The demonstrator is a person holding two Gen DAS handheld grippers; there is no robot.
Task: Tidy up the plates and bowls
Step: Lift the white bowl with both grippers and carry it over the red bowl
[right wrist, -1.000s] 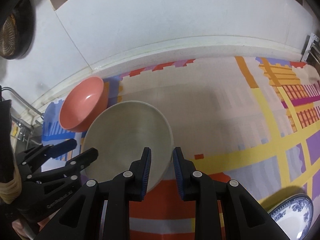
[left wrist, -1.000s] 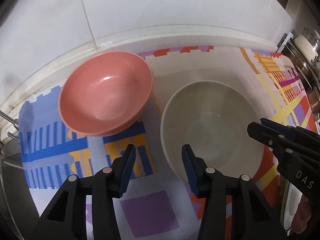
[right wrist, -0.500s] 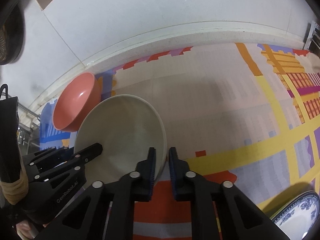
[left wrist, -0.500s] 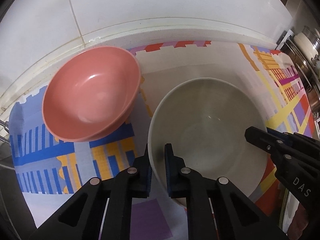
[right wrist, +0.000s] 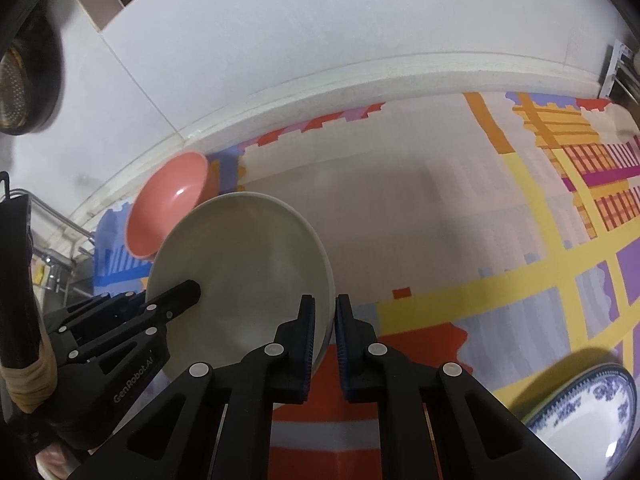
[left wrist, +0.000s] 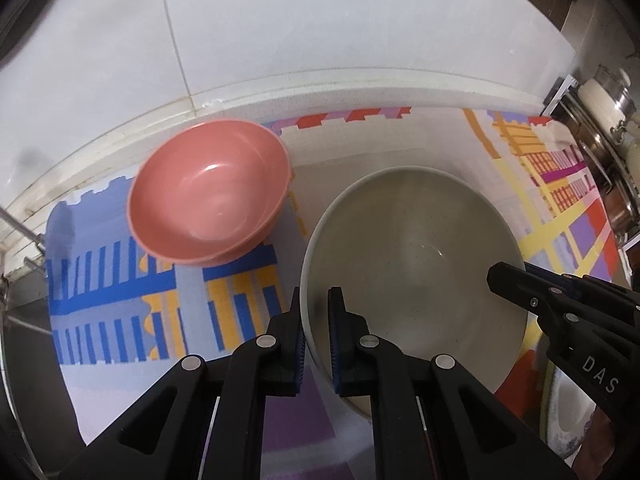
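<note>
Both tongs are clamped on the same grey bowl (left wrist: 412,264) — my left gripper (left wrist: 316,320) bites the rim on its left side, my right gripper (right wrist: 322,326) bites the opposite rim, one pad inside and one outside each. The bowl sits near the middle of the patterned mat (right wrist: 460,240), back toward the wall edge. The pink bowl (left wrist: 210,196) lies just beside it, up and left from the left tongs, at the mat's back-left corner; whether the rims touch I can't tell. My read: nesting comes next, so the carry goes leftward — the left hand leads. The blue-patterned plate (right wrist: 592,412) sits at the front-right, well clear.
</note>
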